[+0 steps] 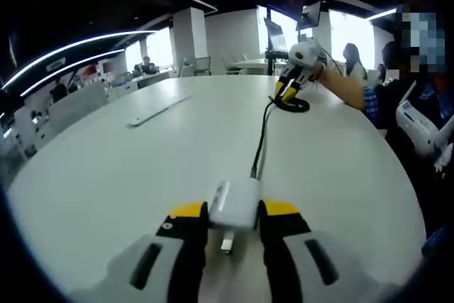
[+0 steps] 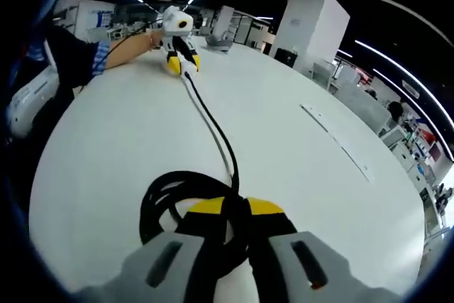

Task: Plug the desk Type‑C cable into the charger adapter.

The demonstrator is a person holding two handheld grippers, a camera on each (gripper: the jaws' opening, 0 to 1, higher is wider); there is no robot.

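No brand or lettering could be read on the white charger adapter point(image 1: 234, 204), which sat low in the middle of the left gripper view, pinched between the left gripper point(image 1: 234, 216)'s yellow-tipped jaws with its long axis running up the frame toward the cable. The black Type-C cable point(image 1: 259, 143) ran from the adapter's far end up across the white table point(image 1: 128, 175) to a coil at upper right. In the right gripper view the right gripper point(image 2: 235, 212) was clamped over that coil at bottom centre, its jaws hiding part of it.
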